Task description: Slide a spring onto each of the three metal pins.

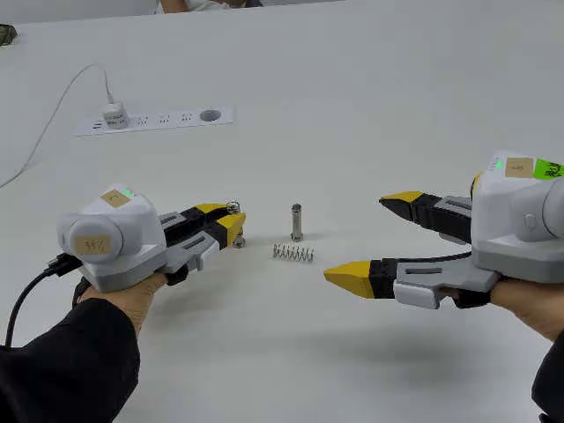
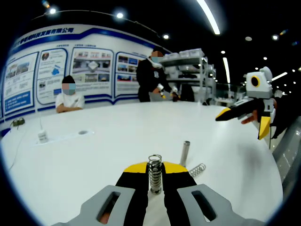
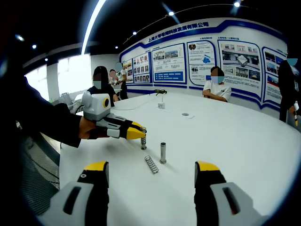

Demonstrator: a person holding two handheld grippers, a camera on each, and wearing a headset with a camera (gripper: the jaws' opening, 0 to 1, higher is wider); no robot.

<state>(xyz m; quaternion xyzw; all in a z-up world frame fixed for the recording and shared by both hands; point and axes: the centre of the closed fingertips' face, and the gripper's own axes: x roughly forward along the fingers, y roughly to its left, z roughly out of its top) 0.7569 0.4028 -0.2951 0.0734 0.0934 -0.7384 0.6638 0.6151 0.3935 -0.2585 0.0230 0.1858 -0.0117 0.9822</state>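
My left gripper is shut on an upright metal pin that wears a spring; the pin's foot rests on the white table. To its right a bare pin stands upright. A loose spring lies flat just in front of that bare pin. My right gripper is open with nothing between its jaws, a short way right of the loose spring. The right gripper view also shows the left gripper and its sprung pin.
A white power strip with a plugged charger and trailing cable lies at the back left of the table. People sit and stand beyond the table's far edge, with shelves behind them.
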